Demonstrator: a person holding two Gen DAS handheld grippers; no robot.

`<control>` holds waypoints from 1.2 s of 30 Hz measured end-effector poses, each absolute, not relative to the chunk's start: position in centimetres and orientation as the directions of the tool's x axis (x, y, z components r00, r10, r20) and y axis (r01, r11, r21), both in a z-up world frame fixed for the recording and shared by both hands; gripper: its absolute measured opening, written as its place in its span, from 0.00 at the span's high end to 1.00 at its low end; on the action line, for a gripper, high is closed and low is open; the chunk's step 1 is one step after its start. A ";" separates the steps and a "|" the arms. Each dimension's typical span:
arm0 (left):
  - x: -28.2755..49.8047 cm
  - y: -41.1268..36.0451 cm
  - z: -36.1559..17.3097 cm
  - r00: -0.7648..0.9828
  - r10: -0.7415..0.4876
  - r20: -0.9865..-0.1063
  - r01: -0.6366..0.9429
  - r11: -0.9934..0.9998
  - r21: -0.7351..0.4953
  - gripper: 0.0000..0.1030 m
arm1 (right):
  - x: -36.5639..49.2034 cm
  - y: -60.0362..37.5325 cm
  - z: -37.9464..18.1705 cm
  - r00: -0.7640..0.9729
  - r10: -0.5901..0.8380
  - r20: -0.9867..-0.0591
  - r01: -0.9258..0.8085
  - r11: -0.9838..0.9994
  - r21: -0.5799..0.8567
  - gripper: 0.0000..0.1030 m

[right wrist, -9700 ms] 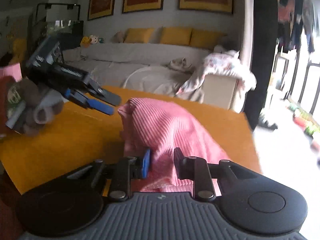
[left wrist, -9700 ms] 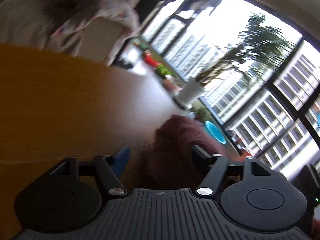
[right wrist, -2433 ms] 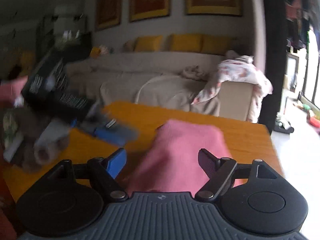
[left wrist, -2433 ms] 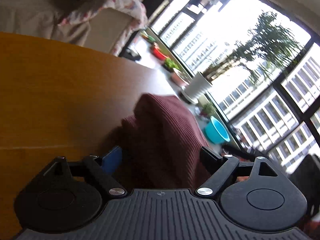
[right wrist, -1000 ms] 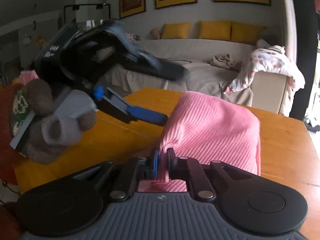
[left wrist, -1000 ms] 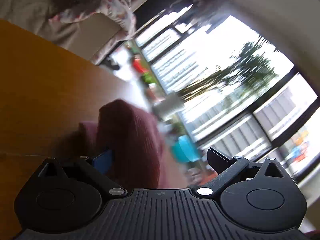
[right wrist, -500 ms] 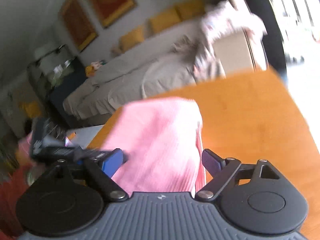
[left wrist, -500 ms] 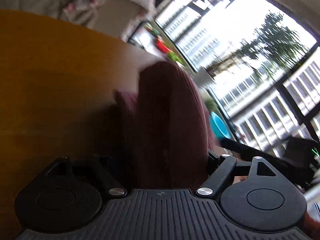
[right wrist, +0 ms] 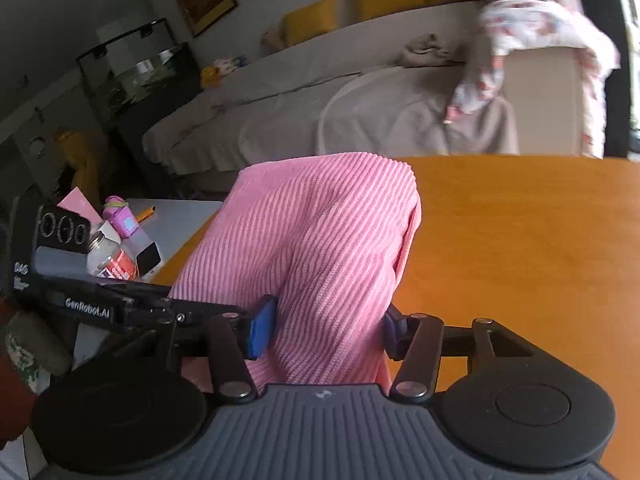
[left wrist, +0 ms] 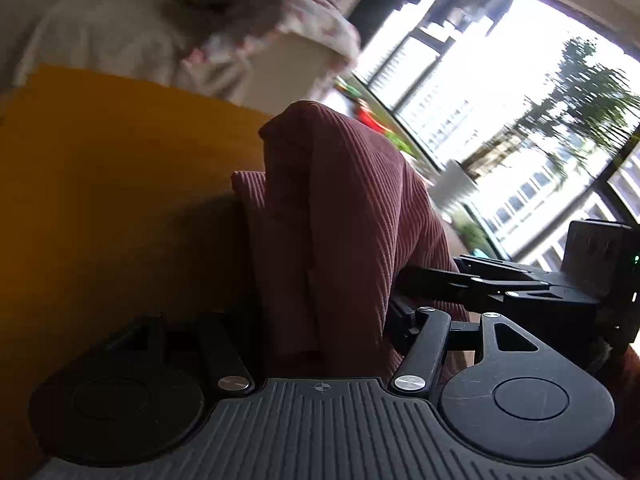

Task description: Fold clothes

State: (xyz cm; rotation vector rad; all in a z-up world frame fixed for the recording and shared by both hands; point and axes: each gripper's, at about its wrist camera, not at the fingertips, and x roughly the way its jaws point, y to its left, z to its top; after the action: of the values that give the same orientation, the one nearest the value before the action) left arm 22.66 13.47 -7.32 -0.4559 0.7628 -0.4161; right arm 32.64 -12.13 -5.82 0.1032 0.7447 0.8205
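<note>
Between the fingers of the right claw [right wrist: 324, 328] sits a thick bundle of the pink ribbed garment [right wrist: 320, 240], and the blue pads [right wrist: 262, 330] press on it from both sides; the rest of the cloth lies ahead of this claw on the orange tabletop [right wrist: 520, 240]. The jaws have just been closing, after they stood wide half a second ago, so this claw now takes a new, broader hold. The left claw [left wrist: 320, 328] does the same: its jaws have just been closing on the same folded bundle, which fills the gap between its fingers. The right claw's fingers [left wrist: 460, 280] reach in just beside it. I judge that both claws now grip the folded pile together, perhaps to lift it or press it flat. I see no container for the clothes.
</note>
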 end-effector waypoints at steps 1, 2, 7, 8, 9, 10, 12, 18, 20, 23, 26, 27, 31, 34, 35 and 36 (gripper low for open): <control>23.0 14.5 -7.3 0.667 -0.496 -0.556 0.174 0.829 -0.531 0.36 | 33.7 -10.9 -5.9 0.438 0.704 -0.559 -0.634 0.683 0.362 0.47; 23.2 15.5 -7.3 0.680 -0.484 -0.551 0.159 0.831 -0.534 0.35 | 34.8 -9.9 -6.1 0.434 0.709 -0.556 -0.641 0.677 0.363 0.46; 23.1 19.1 -5.3 0.719 -0.459 -0.522 0.161 0.841 -0.517 0.30 | 39.1 -6.6 -6.6 0.434 0.710 -0.555 -0.654 0.672 0.348 0.43; 22.8 19.6 -4.5 0.725 -0.461 -0.512 0.176 0.842 -0.509 0.28 | 39.5 -6.5 -6.4 0.444 0.700 -0.559 -0.653 0.680 0.332 0.42; 22.4 20.1 -3.5 0.734 -0.465 -0.496 0.193 0.842 -0.504 0.26 | 39.7 -6.5 -6.1 0.459 0.688 -0.562 -0.657 0.689 0.306 0.41; 21.9 20.3 -2.2 0.752 -0.476 -0.457 0.221 0.834 -0.505 0.23 | 39.4 -6.7 -5.7 0.480 0.674 -0.561 -0.667 0.696 0.266 0.39; 21.7 20.7 0.8 0.777 -0.516 -0.361 0.302 0.809 -0.505 0.17 | 38.8 -7.1 -5.0 0.526 0.645 -0.554 -0.680 0.710 0.183 0.36; 29.5 19.2 2.9 0.729 -0.618 -0.295 0.407 0.737 -0.539 0.12 | 34.1 -5.7 -2.3 0.637 0.626 -0.449 -0.703 0.711 -0.007 0.35; 32.3 19.4 0.6 0.707 -0.603 -0.370 0.332 0.744 -0.580 0.17 | 32.7 -4.5 -2.3 0.613 0.652 -0.447 -0.738 0.674 -0.030 0.35; 34.5 20.0 -3.5 0.677 -0.562 -0.475 0.237 0.777 -0.583 0.23 | 31.8 -1.7 -3.9 0.551 0.650 -0.524 -0.784 0.619 -0.056 0.35; 34.8 21.3 -5.7 0.693 -0.561 -0.453 0.220 0.762 -0.609 0.31 | 31.5 0.7 -6.9 0.570 0.592 -0.570 -0.780 0.609 -0.147 0.31; 34.8 21.8 -5.4 0.699 -0.557 -0.447 0.204 0.756 -0.622 0.31 | 31.4 0.8 -6.8 0.569 0.596 -0.567 -0.780 0.610 -0.141 0.31; 32.8 22.7 -2.7 0.753 -0.485 -0.446 0.157 0.789 -0.593 0.09 | 32.1 -2.9 -3.5 0.483 0.702 -0.524 -0.787 0.610 0.092 0.26; 27.9 22.4 -1.4 0.773 -0.470 -0.426 0.152 0.789 -0.595 0.05 | 32.7 -8.8 -2.0 0.505 0.748 -0.431 -0.697 0.648 0.308 0.16; 26.5 22.1 -1.4 0.770 -0.479 -0.420 0.151 0.778 -0.610 0.05 | 33.1 -10.6 -1.9 0.517 0.752 -0.408 -0.655 0.655 0.378 0.16; 25.2 21.7 -1.6 0.765 -0.492 -0.417 0.148 0.763 -0.629 0.05 | 33.6 -12.1 -2.1 0.527 0.753 -0.393 -0.611 0.658 0.440 0.16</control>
State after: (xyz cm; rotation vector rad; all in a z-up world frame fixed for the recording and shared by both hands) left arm 25.23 21.66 -1.63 -0.6094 0.6068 -0.3721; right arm 33.57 -12.13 -2.09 0.2611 0.5953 0.8264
